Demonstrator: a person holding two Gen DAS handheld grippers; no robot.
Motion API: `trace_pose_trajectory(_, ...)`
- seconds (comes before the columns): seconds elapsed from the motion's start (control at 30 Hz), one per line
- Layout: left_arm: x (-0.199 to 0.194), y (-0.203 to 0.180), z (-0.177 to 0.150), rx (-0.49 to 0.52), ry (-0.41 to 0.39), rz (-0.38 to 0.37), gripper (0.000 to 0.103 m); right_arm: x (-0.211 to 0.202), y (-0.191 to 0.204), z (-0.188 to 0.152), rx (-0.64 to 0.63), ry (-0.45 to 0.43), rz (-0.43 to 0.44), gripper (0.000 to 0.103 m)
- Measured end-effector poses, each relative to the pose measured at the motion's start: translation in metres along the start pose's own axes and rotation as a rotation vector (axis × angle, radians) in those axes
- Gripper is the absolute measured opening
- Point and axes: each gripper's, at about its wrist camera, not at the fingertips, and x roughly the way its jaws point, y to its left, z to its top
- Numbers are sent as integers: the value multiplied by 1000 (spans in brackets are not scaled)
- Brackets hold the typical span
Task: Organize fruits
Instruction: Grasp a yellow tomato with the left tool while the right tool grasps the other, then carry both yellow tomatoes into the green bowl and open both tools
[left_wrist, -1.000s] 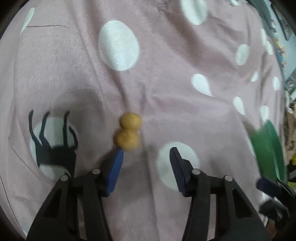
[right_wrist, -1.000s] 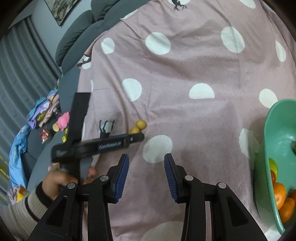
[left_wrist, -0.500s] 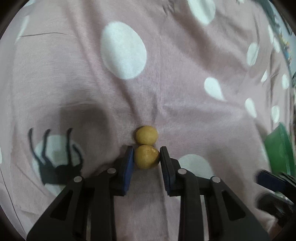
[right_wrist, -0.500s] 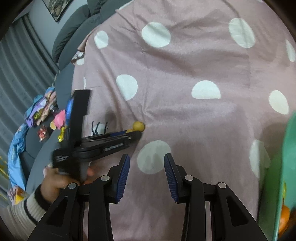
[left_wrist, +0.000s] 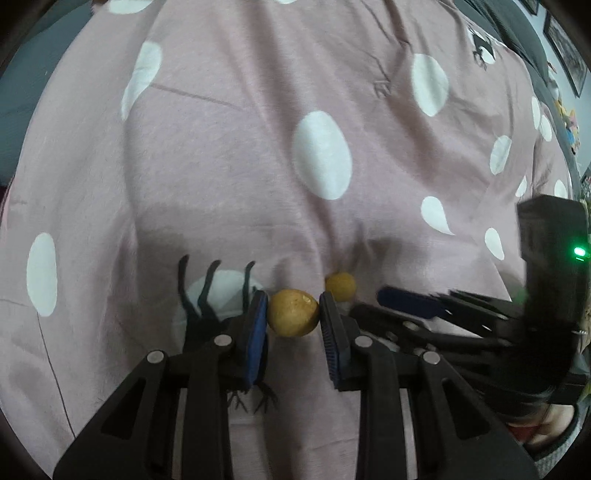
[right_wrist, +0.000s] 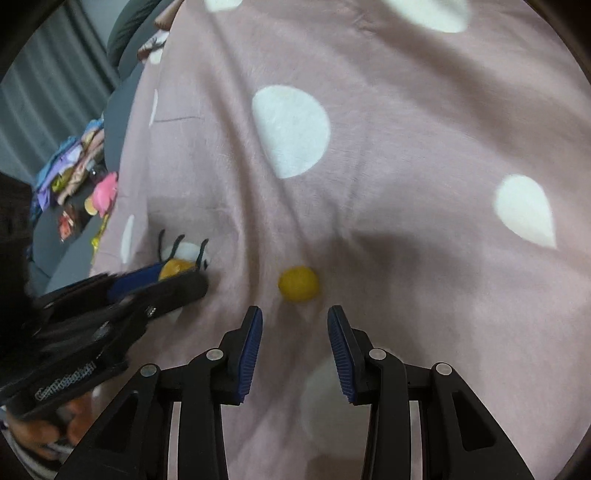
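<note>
My left gripper (left_wrist: 293, 312) is shut on a small round yellow-brown fruit (left_wrist: 293, 313), held between its blue pads just above the pink dotted cloth. In the right wrist view the left gripper (right_wrist: 173, 275) is at the left with that fruit (right_wrist: 175, 266) in it. A second small yellow fruit (right_wrist: 298, 284) lies on the cloth; it also shows in the left wrist view (left_wrist: 340, 286). My right gripper (right_wrist: 294, 323) is open and empty, its fingertips just short of the second fruit. The right gripper (left_wrist: 406, 301) reaches in from the right in the left wrist view.
The pink cloth (right_wrist: 406, 129) with white dots covers a soft bed-like surface. A black deer print on a white dot (left_wrist: 216, 291) lies by the left gripper. Colourful toys and packets (right_wrist: 85, 181) sit on grey furniture beyond the cloth's left edge.
My left gripper closed on the nearer fruit and has drawn it away from the other one. My right gripper swung left and down toward the remaining fruit; the green bowl left its view.
</note>
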Motion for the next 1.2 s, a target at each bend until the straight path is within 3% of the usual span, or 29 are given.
trace_pose_trajectory(0.13, 0, 4, -3, -6, 7, -6, 28, 18, 5, 8, -32, 11, -56, 40)
trace_pose_trajectory(0.27, 5, -3, -1, -12, 10, -8, 28, 25, 9, 10, -62, -12, -98, 29)
trace_pose_trajectory(0.4, 0, -5, -1, -12, 4, -6, 28, 21, 13, 9, -71, -8, -127, 29)
trace_pose_trajectory(0.83, -46, -25, -33, 29, -3, -33, 28, -75, 17, -27, -10, -53, -119, 29)
trace_pose_trajectory(1.2, -75, -57, -67, 70, 7, -41, 28, -123, 39, -66, 14, -139, -194, 29)
